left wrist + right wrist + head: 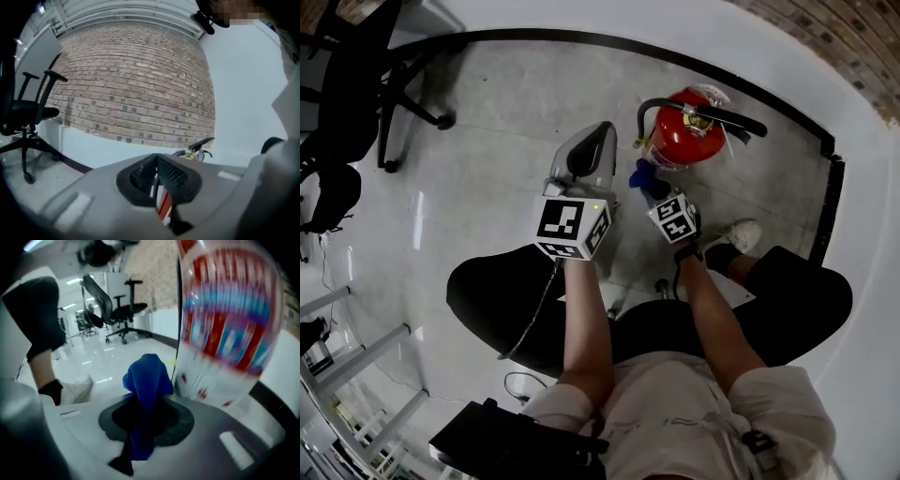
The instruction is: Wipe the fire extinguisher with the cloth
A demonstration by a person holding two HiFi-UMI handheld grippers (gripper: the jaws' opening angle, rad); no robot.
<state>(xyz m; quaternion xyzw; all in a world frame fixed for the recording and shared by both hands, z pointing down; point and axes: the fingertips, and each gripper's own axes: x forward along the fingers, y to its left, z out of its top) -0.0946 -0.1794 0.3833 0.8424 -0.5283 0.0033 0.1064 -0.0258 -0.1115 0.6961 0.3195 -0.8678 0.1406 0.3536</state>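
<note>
Fire extinguisher (686, 131): red, standing upright on the grey floor (487, 141) ahead of you and to your right, near the black skirting (832, 197) of the white wall. Its black lever and hose sit on top.
Cloth (146, 376): blue and bunched, sticking up out of your right jaws. It is just beside the extinguisher's label (225, 319). That label is blurred, so you cannot tell whether cloth and cylinder touch.
Right gripper (143, 416): your jaws are clenched on the cloth, held low at the near side of the extinguisher.
Left gripper (155, 174): your jaws are pressed together with nothing between them. It hangs to the left of the extinguisher, apart from it, and faces the brick wall (131, 84).
Office chair (384, 84): black, well off to your left.
Shoe (741, 234): white, on the floor just right of your right gripper.
</note>
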